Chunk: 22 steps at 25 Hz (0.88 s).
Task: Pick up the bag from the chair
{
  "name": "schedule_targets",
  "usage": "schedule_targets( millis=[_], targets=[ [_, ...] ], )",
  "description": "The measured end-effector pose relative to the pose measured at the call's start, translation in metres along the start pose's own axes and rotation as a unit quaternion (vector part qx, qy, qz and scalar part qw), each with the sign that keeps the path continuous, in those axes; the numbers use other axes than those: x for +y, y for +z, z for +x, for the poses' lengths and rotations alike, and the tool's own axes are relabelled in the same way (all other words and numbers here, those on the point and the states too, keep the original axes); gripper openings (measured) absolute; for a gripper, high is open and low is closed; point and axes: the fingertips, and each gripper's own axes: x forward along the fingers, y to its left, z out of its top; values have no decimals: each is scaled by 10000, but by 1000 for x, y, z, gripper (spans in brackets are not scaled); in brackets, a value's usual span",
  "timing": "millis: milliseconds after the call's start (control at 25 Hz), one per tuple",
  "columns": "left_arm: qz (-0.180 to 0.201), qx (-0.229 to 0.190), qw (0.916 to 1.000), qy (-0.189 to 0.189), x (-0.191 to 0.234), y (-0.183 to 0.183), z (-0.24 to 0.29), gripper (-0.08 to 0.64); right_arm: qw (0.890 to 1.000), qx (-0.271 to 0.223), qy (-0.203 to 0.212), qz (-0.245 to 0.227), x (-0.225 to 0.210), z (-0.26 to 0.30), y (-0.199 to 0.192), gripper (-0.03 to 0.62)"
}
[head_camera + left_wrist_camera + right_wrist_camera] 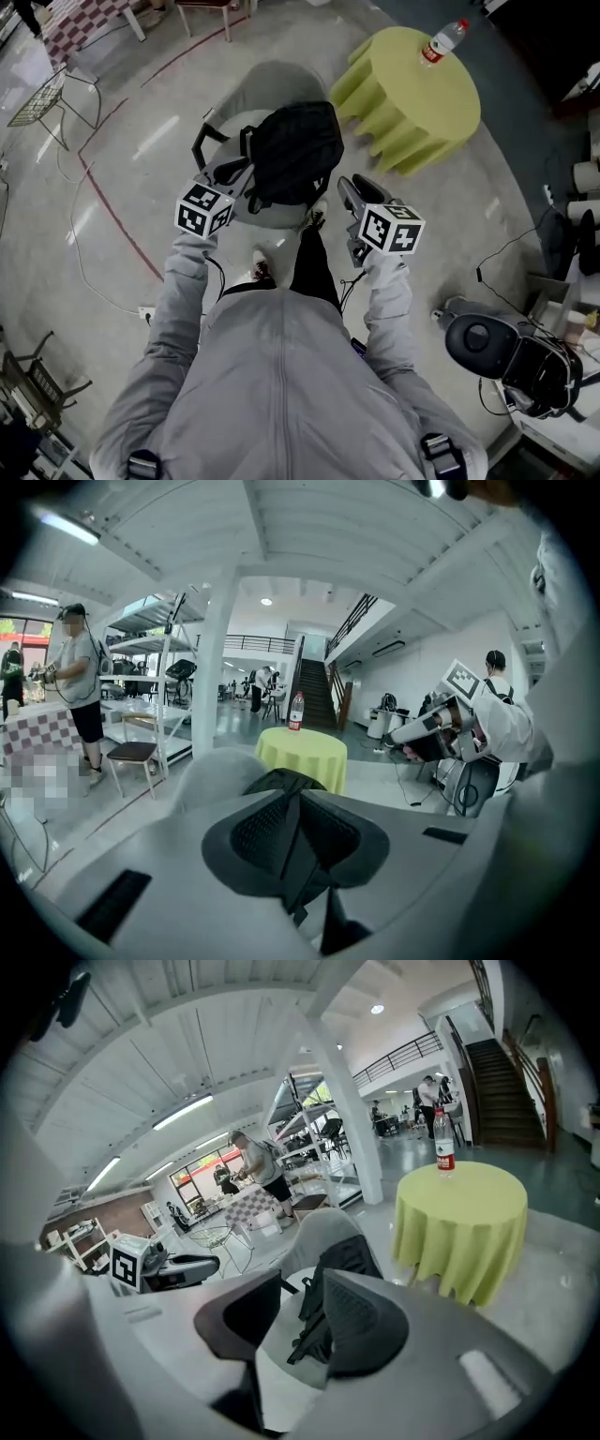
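From the head view I am looking down at the black bag (292,155) sitting on the seat of the grey chair (272,82), its strap looping out to the left. I am holding the left gripper (232,176) at that strap, by the chair's left edge. The right gripper (346,185) is sitting just beside the bag's right side. Beyond the chair, a yellow-green table (412,103) is carrying a bottle (442,42).

In the left gripper view the jaws are pressing together on a thin dark band running down the seam between the pads. It is reading to me as the bag's strap, though I cannot be sure. The bag's top is showing just above the pads with the chair back behind it, and the right gripper is hanging off to the right.

In the right gripper view the jaws are standing apart with nothing between them — through the gap I am seeing the bag leaning against the chair back, a little way ahead. The left gripper is showing at the left, the table and bottle to the right.
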Motion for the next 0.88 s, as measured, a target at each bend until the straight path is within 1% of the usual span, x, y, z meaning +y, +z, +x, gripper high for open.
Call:
schedule_targets(
  millis=[80,120,240,360,440,520,600,680,720,800,880],
  targets=[
    [-71,213,9997,-51,9,-9,21,75,9999,98,-77,79,-16,15,-1,143],
    [-101,330,9994,-85,13,-13,32,86,9998,160,-106,101,-23,23,-1,144],
    [-130,639,9977,-185,26,-23,64,103,9991,393,-100,125,-42,48,-5,147],
    [-70,910,9954,-307,40,-25,104,115,9981,551,-123,253,-69,74,-7,151],
    [-63,1159,9924,-400,50,-29,138,127,9973,625,-135,366,-92,91,-8,179],
    [-50,1419,9888,-464,61,-41,165,138,9966,683,-110,448,-106,105,-13,205],
    [28,1642,9854,-455,75,-60,176,147,9957,786,-98,482,-106,117,-29,210],
    [112,1856,9814,-485,90,-78,184,157,9940,985,19,484,-101,127,-47,221],
    [155,1964,9788,-550,95,-85,190,166,9927,1096,133,483,-98,132,-56,234],
    [282,2165,9731,-731,103,-94,209,189,9893,1316,355,519,-97,141,-69,236],
    [406,2300,9679,-926,110,-101,230,204,9847,1570,456,596,-100,151,-82,236]
  ],
)
